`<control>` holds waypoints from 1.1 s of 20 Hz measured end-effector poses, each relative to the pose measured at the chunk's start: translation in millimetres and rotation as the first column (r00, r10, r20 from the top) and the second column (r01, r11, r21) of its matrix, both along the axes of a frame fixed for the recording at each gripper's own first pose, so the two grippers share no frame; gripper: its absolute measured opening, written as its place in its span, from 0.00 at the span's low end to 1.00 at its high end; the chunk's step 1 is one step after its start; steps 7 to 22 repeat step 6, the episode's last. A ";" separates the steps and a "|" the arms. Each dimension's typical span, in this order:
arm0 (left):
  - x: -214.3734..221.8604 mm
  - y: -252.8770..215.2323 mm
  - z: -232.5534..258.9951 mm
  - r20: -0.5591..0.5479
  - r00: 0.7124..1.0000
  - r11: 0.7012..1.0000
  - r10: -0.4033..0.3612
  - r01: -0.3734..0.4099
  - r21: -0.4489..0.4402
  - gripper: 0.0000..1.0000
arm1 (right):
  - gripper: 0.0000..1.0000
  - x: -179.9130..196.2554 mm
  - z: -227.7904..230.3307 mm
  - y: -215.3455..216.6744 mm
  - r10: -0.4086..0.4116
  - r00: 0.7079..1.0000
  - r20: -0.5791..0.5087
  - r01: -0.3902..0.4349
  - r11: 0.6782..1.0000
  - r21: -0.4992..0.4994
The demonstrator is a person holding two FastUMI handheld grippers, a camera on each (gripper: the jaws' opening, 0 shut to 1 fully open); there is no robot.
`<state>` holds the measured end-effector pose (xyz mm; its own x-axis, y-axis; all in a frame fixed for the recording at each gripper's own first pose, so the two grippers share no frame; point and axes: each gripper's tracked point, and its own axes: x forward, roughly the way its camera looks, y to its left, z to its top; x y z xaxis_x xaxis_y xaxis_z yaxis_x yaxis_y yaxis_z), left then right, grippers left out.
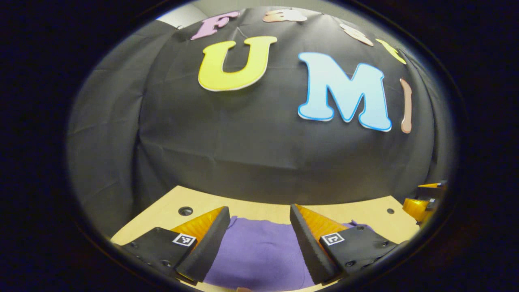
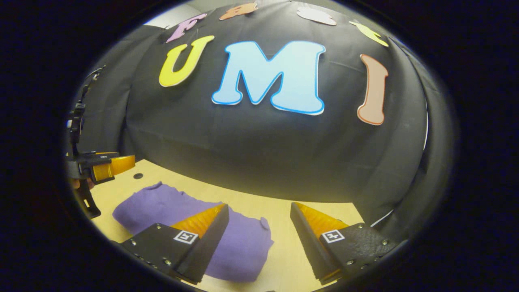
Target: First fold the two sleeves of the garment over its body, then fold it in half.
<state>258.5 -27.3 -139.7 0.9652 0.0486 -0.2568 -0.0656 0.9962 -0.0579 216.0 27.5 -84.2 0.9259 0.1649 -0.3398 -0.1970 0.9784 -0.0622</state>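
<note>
One purple garment lies bunched on the wooden worktop, looking already folded into a compact bundle. Both the left claw and right claw hang above it, fingers apart and empty. I judge folding nearly finished; next comes checking or smoothing edges.

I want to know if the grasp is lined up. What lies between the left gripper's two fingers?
In the left gripper view, the purple garment on the table lies between the open left gripper's fingers, untouched.
</note>
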 end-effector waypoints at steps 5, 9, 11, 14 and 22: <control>-38.7 -8.0 28.6 0.069 0.998 1.000 0.004 -0.005 0.015 0.93 | 0.95 -27.0 30.8 -3.1 0.005 0.998 0.067 -0.009 0.999 0.046; -45.0 -9.5 32.5 0.074 0.997 1.000 -0.005 0.003 0.029 0.98 | 0.95 -31.3 36.6 -2.6 0.003 0.997 0.079 -0.007 0.999 0.052; -45.0 -9.5 32.5 0.074 0.997 1.000 -0.005 0.003 0.029 0.98 | 0.95 -31.3 36.6 -2.6 0.003 0.997 0.079 -0.007 0.999 0.052; -45.0 -9.5 32.5 0.074 0.997 1.000 -0.005 0.003 0.029 0.98 | 0.95 -31.3 36.6 -2.6 0.003 0.997 0.079 -0.007 0.999 0.052; -45.0 -9.5 32.5 0.074 0.997 1.000 -0.005 0.003 0.029 0.98 | 0.95 -31.3 36.6 -2.6 0.003 0.997 0.079 -0.007 0.999 0.052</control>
